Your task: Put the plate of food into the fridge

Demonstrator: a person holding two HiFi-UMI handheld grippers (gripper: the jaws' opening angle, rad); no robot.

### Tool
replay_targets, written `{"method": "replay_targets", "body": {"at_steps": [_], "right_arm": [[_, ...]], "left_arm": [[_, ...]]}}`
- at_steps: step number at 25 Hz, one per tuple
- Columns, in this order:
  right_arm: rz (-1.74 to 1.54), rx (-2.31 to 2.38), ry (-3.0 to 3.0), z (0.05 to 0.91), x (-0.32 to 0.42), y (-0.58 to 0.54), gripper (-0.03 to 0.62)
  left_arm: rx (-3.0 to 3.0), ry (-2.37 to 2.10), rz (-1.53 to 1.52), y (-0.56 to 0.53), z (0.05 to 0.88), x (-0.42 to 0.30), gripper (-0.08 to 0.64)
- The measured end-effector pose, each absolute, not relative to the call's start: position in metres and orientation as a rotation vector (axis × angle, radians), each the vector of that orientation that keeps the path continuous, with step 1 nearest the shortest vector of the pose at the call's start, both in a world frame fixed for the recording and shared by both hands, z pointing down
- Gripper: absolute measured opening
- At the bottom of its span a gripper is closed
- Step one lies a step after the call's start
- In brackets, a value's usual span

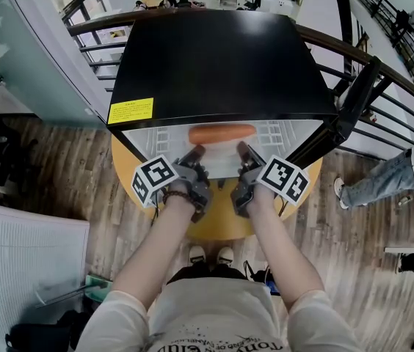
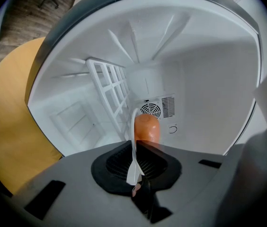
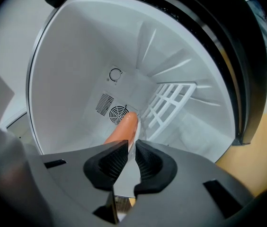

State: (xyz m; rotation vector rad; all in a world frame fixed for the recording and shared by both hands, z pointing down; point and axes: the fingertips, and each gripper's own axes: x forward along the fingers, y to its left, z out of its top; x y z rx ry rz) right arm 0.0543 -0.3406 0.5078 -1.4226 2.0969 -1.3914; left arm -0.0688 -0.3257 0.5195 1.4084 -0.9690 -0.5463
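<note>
Insertion step, I'd judge. The plate point(image 2: 133, 143) with the sausage point(image 1: 222, 133) is at the fridge point(image 1: 214, 57) mouth, partly inside, and I can't tell whether it's resting on anything. My L gripper point(image 1: 194, 155) is clenched on the plate's rim, and my R gripper point(image 1: 242, 152) is pinching the opposite rim edge-on. Both are just in front of the fridge opening.

Next move, prob.: push level toward the fan vent point(image 2: 148, 109) at the fridge's back wall, set the plate down flat, then let go both sides w/o tipping the sausage.

Writing: yellow label point(image 1: 131, 111) on the fridge's top front corner, text too small to read. No brand visible.
</note>
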Motion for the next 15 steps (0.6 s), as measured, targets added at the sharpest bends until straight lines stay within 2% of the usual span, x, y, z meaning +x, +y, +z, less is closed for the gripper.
{"method": "replay_targets", "body": {"at_steps": [15], "right_arm": [[-1.270,-1.562,2.204,0.503,0.057,-0.348,0.089]], "left_arm": [[1.503,-1.034,-0.501,-0.333,0.512,-0.079,0.058]]}}
